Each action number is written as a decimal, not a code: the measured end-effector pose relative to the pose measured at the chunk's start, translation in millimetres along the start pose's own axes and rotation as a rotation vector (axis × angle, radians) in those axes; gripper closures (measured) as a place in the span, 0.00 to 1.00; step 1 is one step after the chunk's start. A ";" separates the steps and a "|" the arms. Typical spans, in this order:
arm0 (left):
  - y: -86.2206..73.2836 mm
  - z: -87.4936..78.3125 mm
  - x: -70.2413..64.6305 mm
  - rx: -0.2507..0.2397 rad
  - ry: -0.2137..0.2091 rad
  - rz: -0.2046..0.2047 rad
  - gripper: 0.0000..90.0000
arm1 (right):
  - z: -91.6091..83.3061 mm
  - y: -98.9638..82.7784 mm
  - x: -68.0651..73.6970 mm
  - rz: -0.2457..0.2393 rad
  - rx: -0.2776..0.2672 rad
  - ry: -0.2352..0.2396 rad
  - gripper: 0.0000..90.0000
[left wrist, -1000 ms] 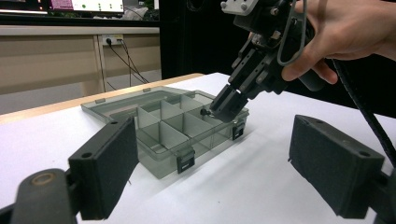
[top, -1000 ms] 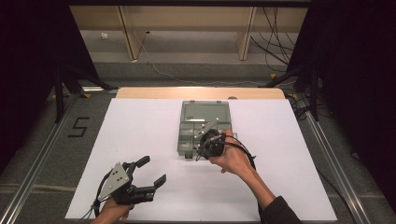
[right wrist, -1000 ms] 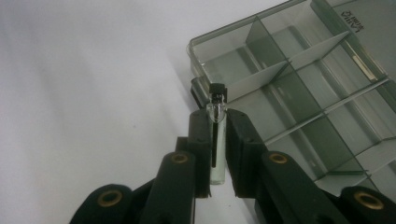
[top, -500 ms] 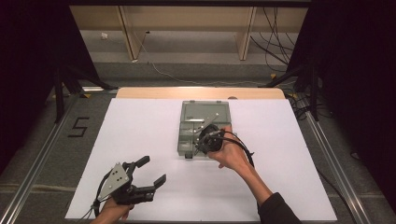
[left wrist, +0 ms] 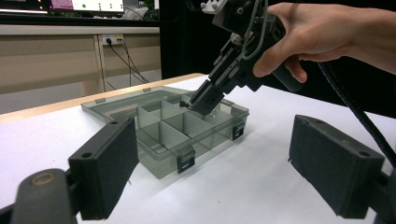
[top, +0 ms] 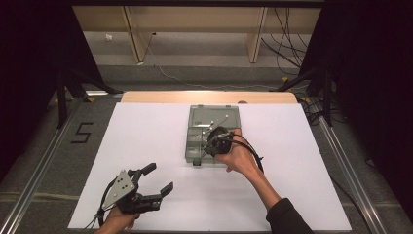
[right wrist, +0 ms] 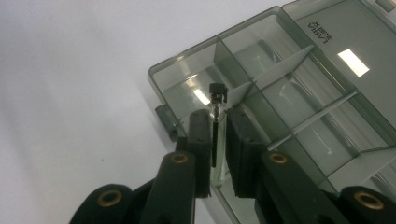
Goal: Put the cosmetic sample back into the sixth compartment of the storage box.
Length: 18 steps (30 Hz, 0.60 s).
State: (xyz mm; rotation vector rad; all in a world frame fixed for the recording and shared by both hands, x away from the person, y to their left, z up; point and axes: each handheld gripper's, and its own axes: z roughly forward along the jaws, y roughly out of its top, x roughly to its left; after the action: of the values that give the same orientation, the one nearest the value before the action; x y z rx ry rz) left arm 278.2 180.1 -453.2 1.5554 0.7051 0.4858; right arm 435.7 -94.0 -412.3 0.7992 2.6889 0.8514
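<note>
Surface: white table (top: 160, 146) on a grey floor, dark curtains at both sides, wooden shelving behind.
High view: a smoky clear box (top: 213, 134) lies open at mid-table, lid folded away from the person. The right gripper (top: 210, 143) dips into the box from the right hand (top: 238, 157). The left gripper (top: 157, 179) sits near the front left edge, jaws spread wide, holding nothing.
Left gripper view: its two black jaws stand well apart. Beyond them the box (left wrist: 173, 126) shows its dividers, and the right gripper (left wrist: 196, 102) slants down into a far compartment.
Right gripper view: jaws narrow, clamped on a thin glass vial (right wrist: 217, 126) with a black cap, held above a corner compartment of the box (right wrist: 289, 102).
</note>
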 end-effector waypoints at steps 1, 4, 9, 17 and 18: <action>0.0 0.0 0.0 0.000 -0.001 0.000 0.17 | 1.2 0.0 -1.7 0.011 0.008 -0.001 0.90; -0.1 0.4 -0.4 -0.002 -0.002 -0.003 0.17 | 4.6 -0.6 -5.7 0.007 -0.005 -0.004 0.90; -0.2 0.3 -0.2 0.000 -0.002 0.000 0.17 | 7.4 0.5 -6.1 0.032 0.005 0.000 0.90; 0.0 0.0 -0.3 -0.001 -0.001 0.000 0.17 | 14.3 1.0 -10.3 0.051 0.004 -0.001 0.90; 0.1 0.0 -0.2 0.000 -0.001 0.001 0.17 | 15.1 0.7 -10.5 0.062 0.000 -0.002 0.90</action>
State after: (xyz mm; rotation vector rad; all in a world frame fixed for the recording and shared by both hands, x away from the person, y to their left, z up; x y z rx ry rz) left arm 278.0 180.0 -453.1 1.5560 0.7031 0.4854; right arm 450.0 -92.3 -423.8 0.8868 2.6748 0.8642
